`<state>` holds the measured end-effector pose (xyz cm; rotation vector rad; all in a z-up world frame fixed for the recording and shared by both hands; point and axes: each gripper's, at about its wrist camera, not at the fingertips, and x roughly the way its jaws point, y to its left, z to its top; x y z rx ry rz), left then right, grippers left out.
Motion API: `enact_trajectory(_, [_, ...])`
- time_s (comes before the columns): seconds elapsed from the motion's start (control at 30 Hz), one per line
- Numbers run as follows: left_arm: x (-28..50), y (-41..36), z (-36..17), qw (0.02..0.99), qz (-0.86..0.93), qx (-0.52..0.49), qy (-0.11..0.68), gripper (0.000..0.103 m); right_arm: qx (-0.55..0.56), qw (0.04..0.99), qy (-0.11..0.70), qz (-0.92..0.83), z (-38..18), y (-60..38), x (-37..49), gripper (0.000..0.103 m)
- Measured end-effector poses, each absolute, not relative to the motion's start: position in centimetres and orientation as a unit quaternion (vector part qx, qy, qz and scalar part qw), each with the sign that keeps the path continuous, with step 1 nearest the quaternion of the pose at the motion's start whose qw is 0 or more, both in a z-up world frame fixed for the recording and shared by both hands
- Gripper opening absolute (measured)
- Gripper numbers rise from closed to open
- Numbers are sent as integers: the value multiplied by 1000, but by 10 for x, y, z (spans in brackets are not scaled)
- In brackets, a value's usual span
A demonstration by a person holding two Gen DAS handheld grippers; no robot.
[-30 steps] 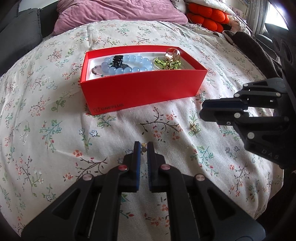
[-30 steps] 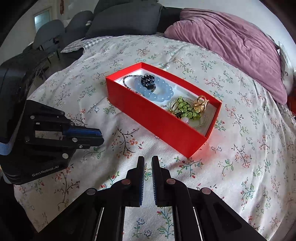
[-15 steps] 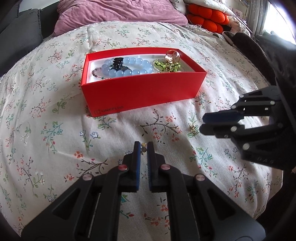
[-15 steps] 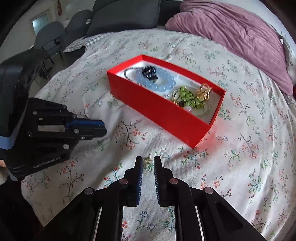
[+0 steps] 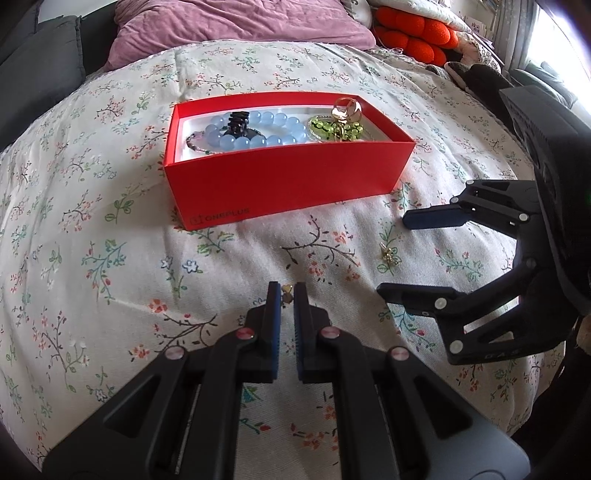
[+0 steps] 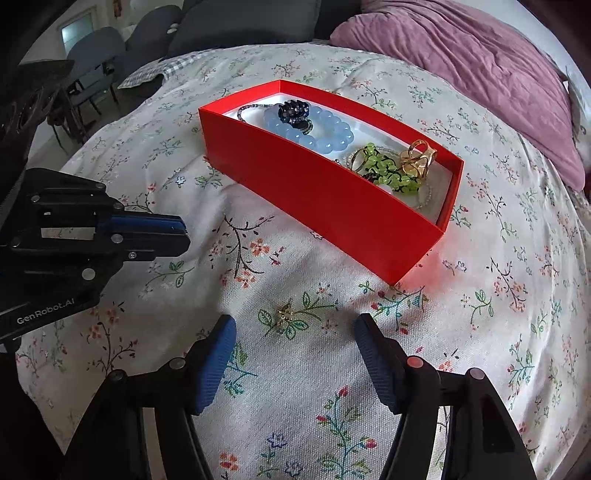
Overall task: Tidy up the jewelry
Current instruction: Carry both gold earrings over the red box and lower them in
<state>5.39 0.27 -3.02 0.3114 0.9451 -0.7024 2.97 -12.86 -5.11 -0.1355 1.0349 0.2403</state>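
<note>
A red open box (image 5: 288,181) (image 6: 317,192) sits on the floral bedspread. It holds a blue bead bracelet (image 5: 255,129) (image 6: 314,127), a black clip, green beads (image 5: 334,127) (image 6: 388,170) and a gold ring (image 6: 419,157). My left gripper (image 5: 287,291) is shut on a small gold earring (image 5: 287,290), low over the bedspread in front of the box. A second small gold earring (image 5: 388,255) (image 6: 285,314) lies on the bedspread. My right gripper (image 6: 295,334) (image 5: 393,254) is open, one finger on each side of that earring, just above the cloth.
A purple pillow (image 5: 236,26) (image 6: 472,74) lies beyond the box. Orange cushions (image 5: 413,33) are at the far right, dark chairs (image 6: 99,55) off the bed's far left. The bedspread (image 5: 110,258) curves down at the edges.
My right gripper has opened wide and come down around the loose gold earring. My left gripper has stayed shut on its earring, shifting slightly nearer the box.
</note>
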Motion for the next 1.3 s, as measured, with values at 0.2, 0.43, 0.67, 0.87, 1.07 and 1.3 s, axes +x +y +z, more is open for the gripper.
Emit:
enact_trajectory(0.2, [54, 3, -30, 820, -331, 148, 444, 8, -72, 863, 486, 119, -51, -123, 30, 43])
enact_trajectory(0.43, [55, 2, -30, 821, -329, 148, 443, 8, -75, 860, 487, 129, -48, -118, 31, 14])
enact_trajectory(0.67, [55, 2, -28, 822, -330, 148, 440, 8, -81, 863, 484, 124, -45, -119, 31, 11])
enact_trajectory(0.87, [56, 4, -24, 825, -329, 143, 437, 8, -77, 866, 478, 121, -38, -121, 30, 11])
enact_trajectory(1.07, [57, 6, -16, 829, -330, 136, 430, 8, -64, 873, 467, 122, -25, -127, 29, 11])
enact_trajectory(1.3, [58, 8, -1, 836, -333, 128, 417, 8, -46, 883, 452, 119, -9, -136, 27, 11])
